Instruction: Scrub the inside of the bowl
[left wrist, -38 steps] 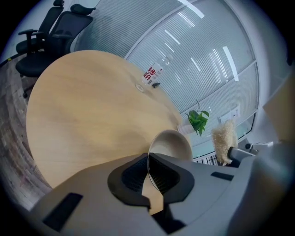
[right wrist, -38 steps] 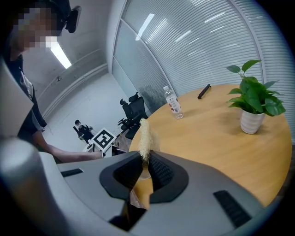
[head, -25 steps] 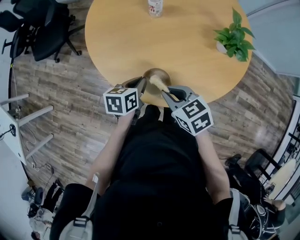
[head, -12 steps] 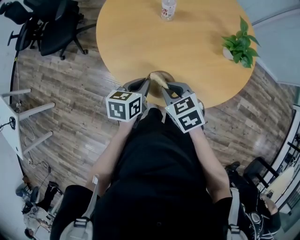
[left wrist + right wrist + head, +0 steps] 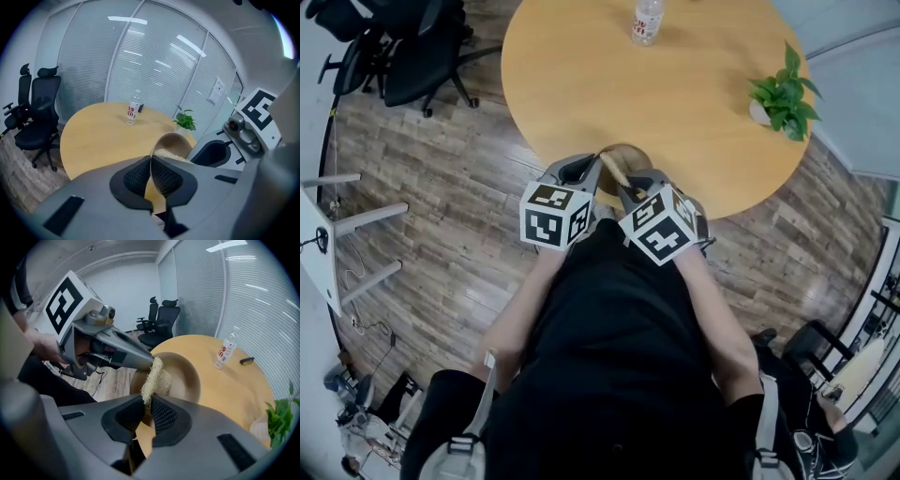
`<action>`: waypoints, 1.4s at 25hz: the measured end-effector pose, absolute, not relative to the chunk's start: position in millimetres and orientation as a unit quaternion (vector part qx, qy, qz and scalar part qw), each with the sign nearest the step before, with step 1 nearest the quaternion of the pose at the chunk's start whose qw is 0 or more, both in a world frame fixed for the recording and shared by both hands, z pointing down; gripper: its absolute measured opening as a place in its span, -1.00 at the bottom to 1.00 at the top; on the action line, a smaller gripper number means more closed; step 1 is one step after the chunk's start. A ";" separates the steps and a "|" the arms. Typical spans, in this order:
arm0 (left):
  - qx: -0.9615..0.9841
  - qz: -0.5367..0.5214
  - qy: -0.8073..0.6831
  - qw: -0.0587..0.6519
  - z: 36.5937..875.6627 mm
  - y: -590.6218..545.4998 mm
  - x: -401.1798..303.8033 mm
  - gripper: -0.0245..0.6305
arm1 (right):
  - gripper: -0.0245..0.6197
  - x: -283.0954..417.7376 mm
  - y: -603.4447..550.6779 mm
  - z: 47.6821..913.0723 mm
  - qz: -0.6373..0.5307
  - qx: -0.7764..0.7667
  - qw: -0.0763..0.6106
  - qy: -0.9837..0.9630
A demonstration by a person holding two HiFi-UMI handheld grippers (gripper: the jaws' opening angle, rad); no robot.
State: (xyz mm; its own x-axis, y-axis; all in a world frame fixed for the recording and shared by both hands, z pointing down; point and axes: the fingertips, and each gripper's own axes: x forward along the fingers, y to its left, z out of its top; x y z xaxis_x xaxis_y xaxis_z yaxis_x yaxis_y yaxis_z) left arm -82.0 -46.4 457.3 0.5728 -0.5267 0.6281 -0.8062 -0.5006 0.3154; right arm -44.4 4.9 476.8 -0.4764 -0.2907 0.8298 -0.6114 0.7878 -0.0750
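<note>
Wood-plank flooring [image 5: 441, 197] and a round wooden table [image 5: 675, 103] fill the head view, and the person's dark-clothed torso covers the lower middle of the frame. Nearest, at the table's near edge, is the tan bowl [image 5: 183, 376]. The left gripper [image 5: 151, 161] has its jaws pressed together on the bowl's thin rim. The right gripper [image 5: 147, 404] pinches a pale loofah scrubber [image 5: 152, 376], whose free end lies against the bowl's inside wall, just beside the left gripper's tip. From above, the two gripper bodies and their marker cubes cover most of the bowl, so I cannot tell whether its base rests on the table. Farther across the tabletop stands a clear bottle [image 5: 647, 19] with a red label. Near it lies a small dark object [image 5: 247, 360], too small to identify. A potted plant [image 5: 786, 94] stands near the table's right rim. Black office chairs [image 5: 403, 47], partly cut off at upper left, stand before blind-covered glass walls [image 5: 140, 61].
</note>
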 end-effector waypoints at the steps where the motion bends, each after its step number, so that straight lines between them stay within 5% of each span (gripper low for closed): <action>1: 0.834 0.235 -0.399 0.299 457.9 -45.5 -83.1 -0.86 | -0.80 -45.8 7.6 478.2 0.174 0.258 0.450 -0.837; 19: 0.836 0.248 -0.406 0.272 458.3 -52.3 -86.7 -0.85 | -0.80 -8.8 15.7 483.6 -0.086 0.161 0.675 -0.715; 35: 0.840 0.220 -0.390 0.306 454.8 -43.1 -77.3 -0.85 | -0.80 -27.7 6.0 484.2 -0.046 0.236 0.623 -0.744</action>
